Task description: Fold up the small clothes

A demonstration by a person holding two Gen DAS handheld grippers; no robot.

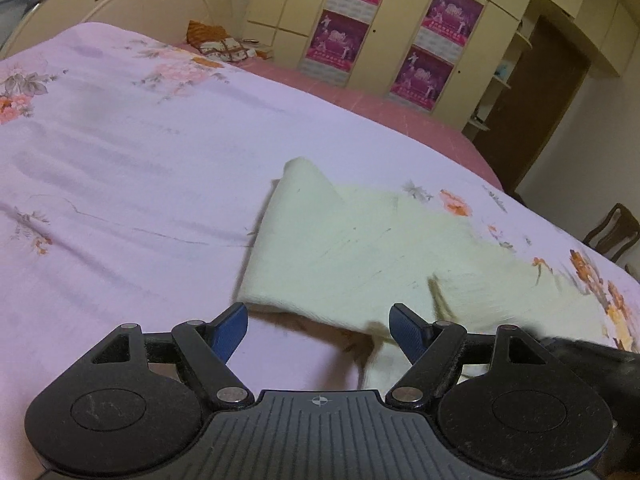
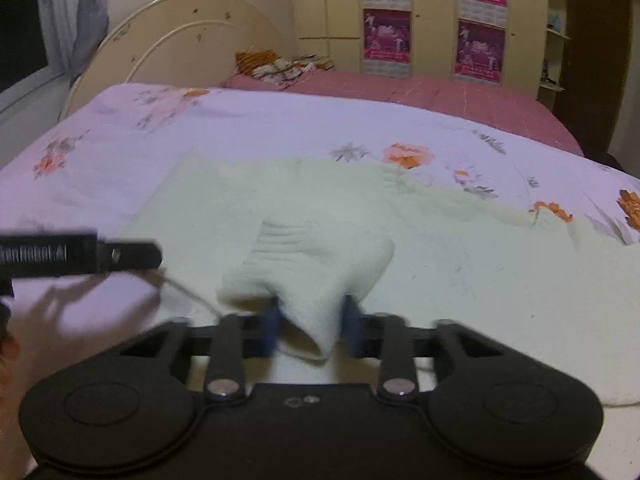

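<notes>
Right claw [image 2: 310,326], nearest in the right wrist view: blue pads [image 2: 269,330] pinched on a bunched fold of the cream garment [image 2: 460,256], cloth rising in a hump just beyond the tips, all motion-blurred. At 9 o'clock there, a black finger of the left claw [image 2: 120,256] reaching in above the sheet [image 2: 240,132], with a hand's shadow below it.

Left claw [image 1: 318,330] in its own view: spread wide, nothing between the pads [image 1: 234,330], right pad just beside the garment's near hem, left pad over bare sheet. Garment [image 1: 340,248] spread flat on the bed toward 1 o'clock, its far-left corner curled up.

Farther out, lilac floral sheet, then pink bedding [image 2: 440,96] and a patterned bundle [image 2: 280,66] at 12 o'clock by the headboard [image 2: 180,36]. Farthest, wardrobe doors with magenta posters [image 2: 478,48].
</notes>
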